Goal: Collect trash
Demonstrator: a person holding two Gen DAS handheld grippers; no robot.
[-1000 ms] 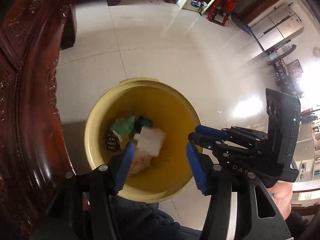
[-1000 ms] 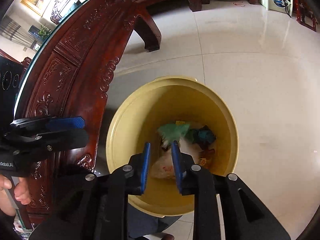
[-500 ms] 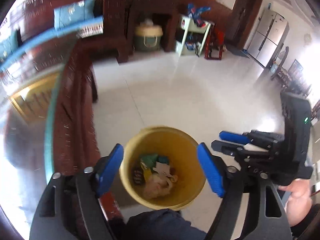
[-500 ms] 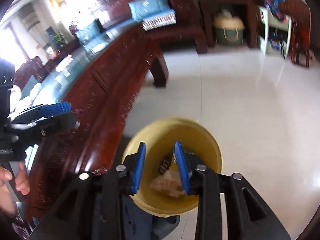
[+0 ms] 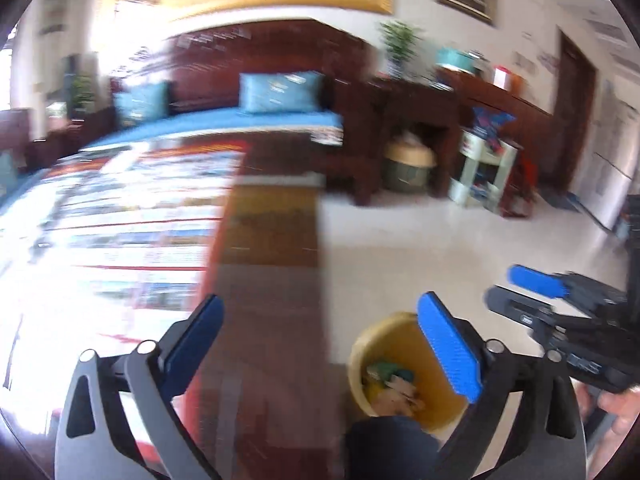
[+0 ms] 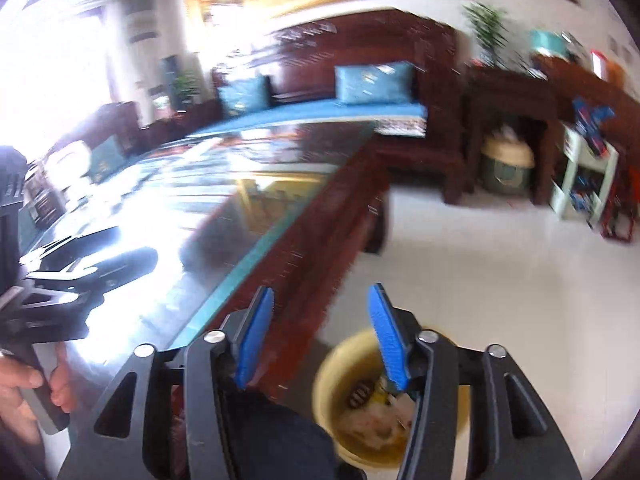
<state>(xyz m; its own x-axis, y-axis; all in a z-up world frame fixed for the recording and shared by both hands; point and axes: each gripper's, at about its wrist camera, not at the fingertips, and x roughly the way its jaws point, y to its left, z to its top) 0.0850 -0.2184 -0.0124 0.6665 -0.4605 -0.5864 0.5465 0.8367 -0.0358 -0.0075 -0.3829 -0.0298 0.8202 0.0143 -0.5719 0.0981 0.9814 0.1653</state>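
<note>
Both grippers empty, left gripper [image 5: 320,340] gaping wide, right gripper [image 6: 320,336] about half open, and the trash [image 5: 394,382] sits down in the yellow bin [image 5: 356,360] by the table [image 6: 256,216]: light, crumpled, soft-looking stuff, best pinched at a raised fold.

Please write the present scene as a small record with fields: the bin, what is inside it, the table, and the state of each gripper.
bin: yellow bin on the pale tiled floor, beside the dark wooden table
bin contents: crumpled trash, green and whitish pieces; blurred, kinds unclear
table top: glossy, strong glare, no item can be made out
left gripper: open wide, holds nothing
right gripper: open, holds nothing
image quality: both views blurred by motion
</note>
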